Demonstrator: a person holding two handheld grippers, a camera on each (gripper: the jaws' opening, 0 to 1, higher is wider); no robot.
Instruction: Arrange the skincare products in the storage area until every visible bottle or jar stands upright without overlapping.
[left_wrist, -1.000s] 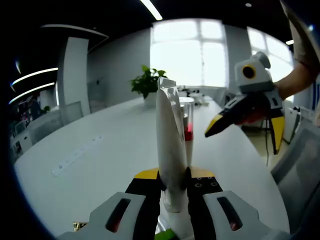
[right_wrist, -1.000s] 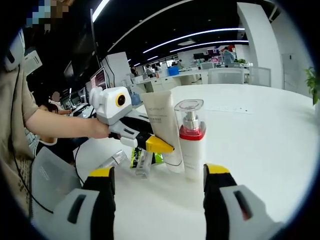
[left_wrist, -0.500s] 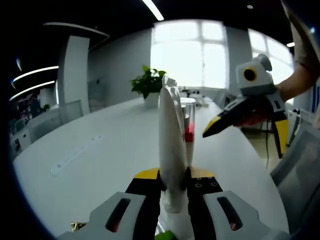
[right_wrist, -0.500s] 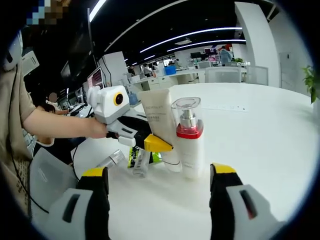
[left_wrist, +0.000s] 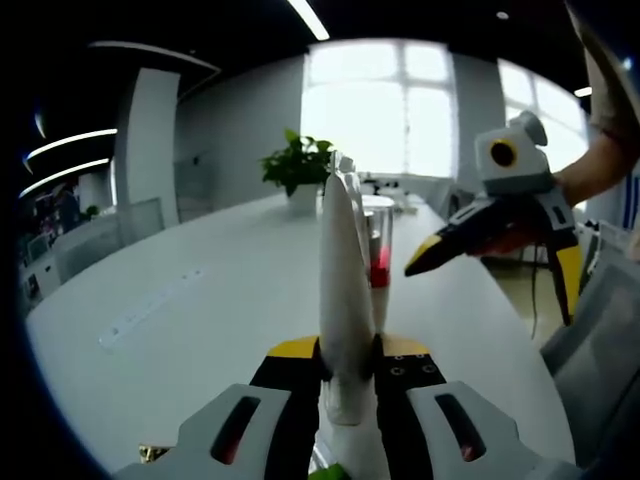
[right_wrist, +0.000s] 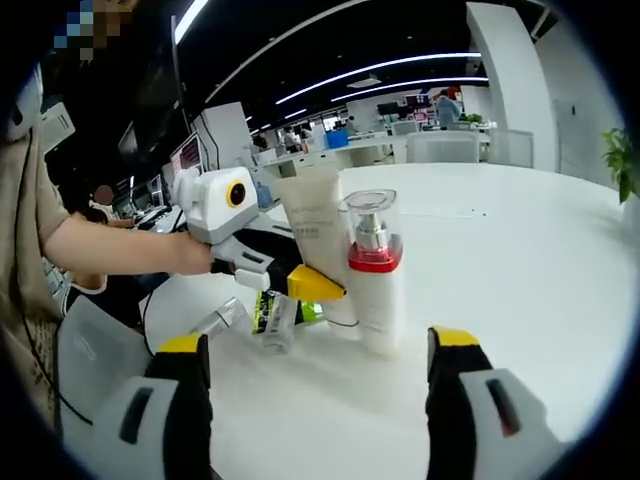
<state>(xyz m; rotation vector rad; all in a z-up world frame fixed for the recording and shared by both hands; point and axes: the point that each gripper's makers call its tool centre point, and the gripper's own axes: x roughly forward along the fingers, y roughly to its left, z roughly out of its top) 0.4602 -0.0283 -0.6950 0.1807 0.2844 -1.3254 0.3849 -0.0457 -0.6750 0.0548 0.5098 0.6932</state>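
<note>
My left gripper (left_wrist: 347, 352) is shut on a white squeeze tube (left_wrist: 345, 290), holding it upright on the white table (left_wrist: 200, 300). Just behind the tube stands a pump bottle (left_wrist: 379, 262) with a clear cap and a red collar. In the right gripper view the bottle (right_wrist: 376, 285) is upright beside the tube (right_wrist: 312, 225), with the left gripper (right_wrist: 318, 287) clamped low on the tube. My right gripper (right_wrist: 320, 350) is open, its jaws wide apart and short of the bottle with nothing between them. It also hangs at the right (left_wrist: 495, 265) of the left gripper view, above the table.
A small clear bottle (right_wrist: 219, 319), a green packet (right_wrist: 262, 306) and a slim tube (right_wrist: 281, 322) lie flat on the table behind the left gripper. A potted plant (left_wrist: 298, 165) stands at the far end. A person's arm (right_wrist: 120, 250) holds the left gripper.
My right gripper's jaws have spread a little wider and sit slightly further back from the bottle. The left gripper still holds the tube in the same place.
</note>
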